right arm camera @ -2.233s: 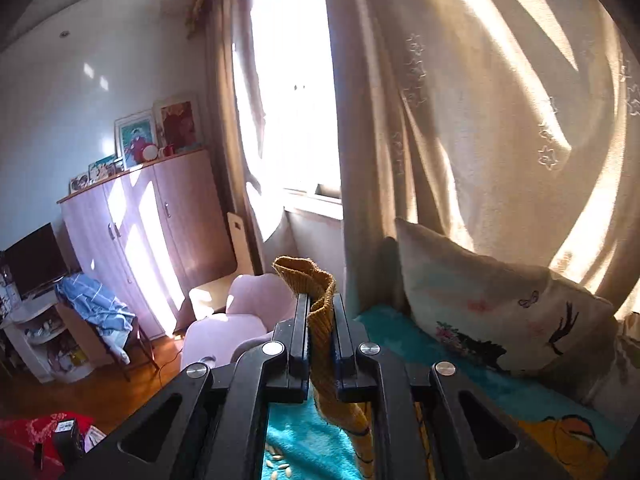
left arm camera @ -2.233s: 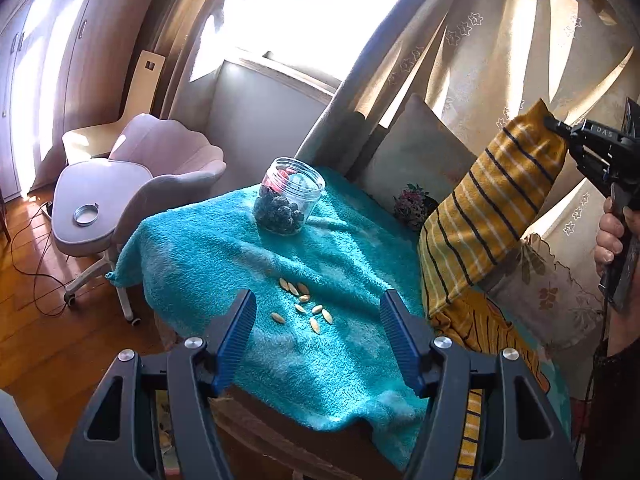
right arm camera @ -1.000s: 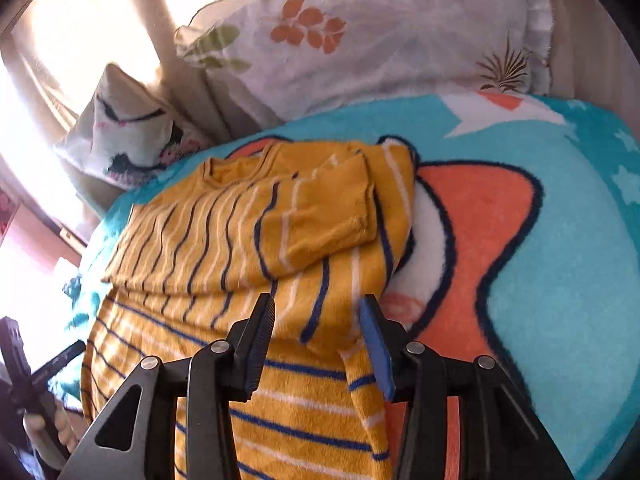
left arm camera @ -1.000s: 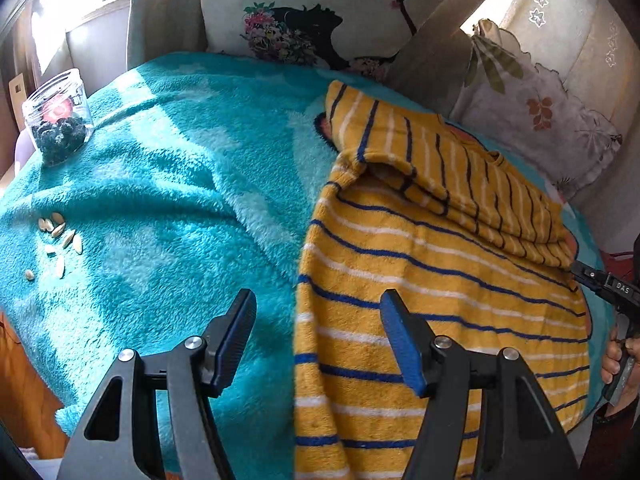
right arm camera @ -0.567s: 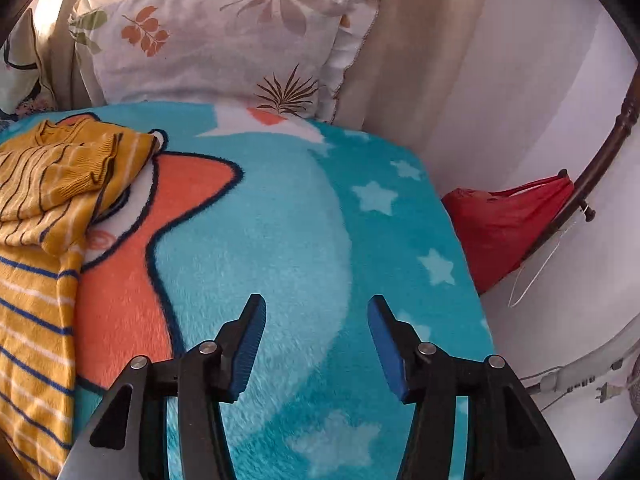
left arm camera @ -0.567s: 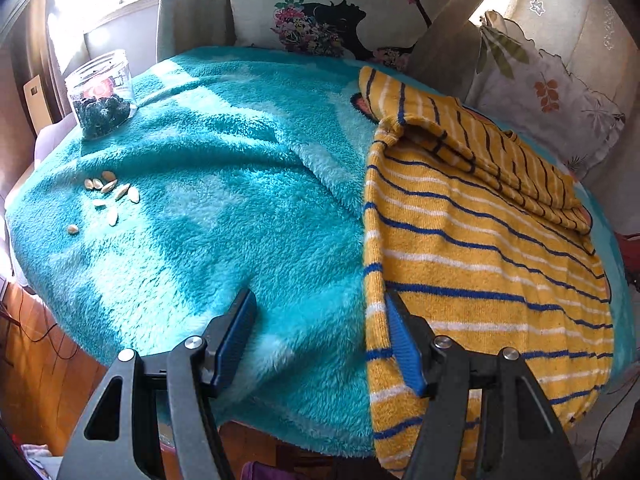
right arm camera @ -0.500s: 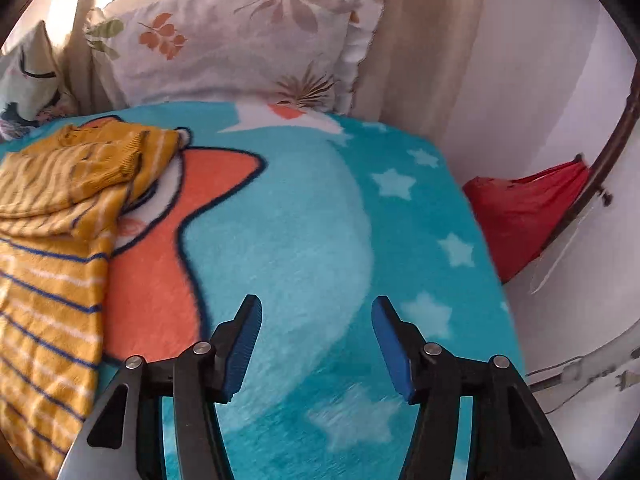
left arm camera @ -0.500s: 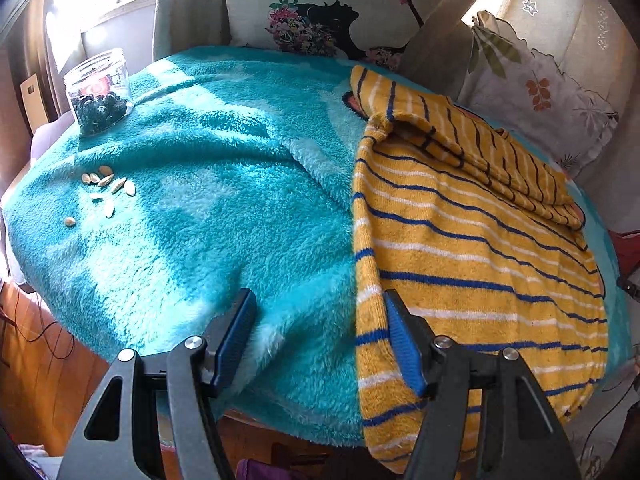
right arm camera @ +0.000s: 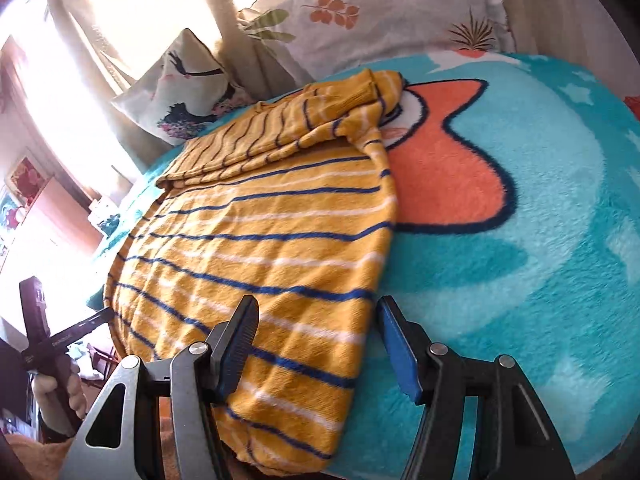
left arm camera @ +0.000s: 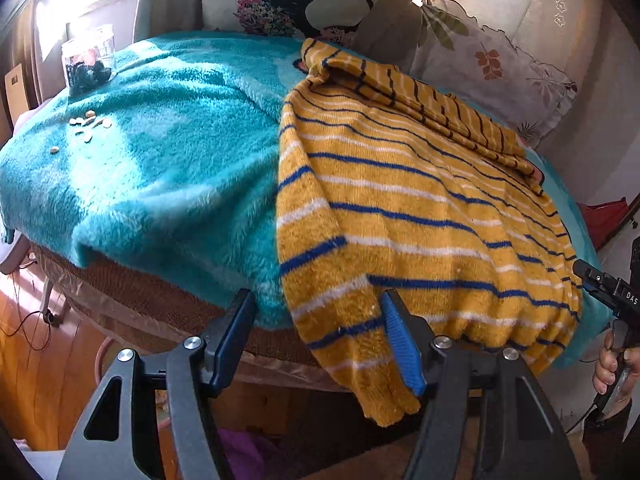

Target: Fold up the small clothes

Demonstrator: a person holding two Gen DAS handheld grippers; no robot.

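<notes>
From the left wrist view, the left gripper (left arm camera: pixel 320 336) is spread wide with nothing in it, poised at the near hem of the sweater (left arm camera: pixel 400 208), which lies over the blanket (left arm camera: pixel 152 160) with its bottom corner hanging off the edge of the bed. The top part looks already doubled over near the pillows (left arm camera: pixel 492 52). To do this step well, I would judge that each gripper should pinch one hem corner through every layer, then both lift together and carry the hem toward the far fold so the stripes line up. A jar (left arm camera: pixel 89 62) and some scattered seeds (left arm camera: pixel 86 126) sit well apart on the left (no obstacle). From the right wrist view, the right gripper (right arm camera: pixel 316 344) is likewise spread and empty, straddling the sweater's other hem corner (right arm camera: pixel 320 380), its left finger over the knit. The sweater is a soft, fuzzy mustard knit with blue and white stripes, limp and thick enough to sag; the blanket is deep teal plush with an orange patch (right arm camera: pixel 440 168), likely grippy under the cloth.
</notes>
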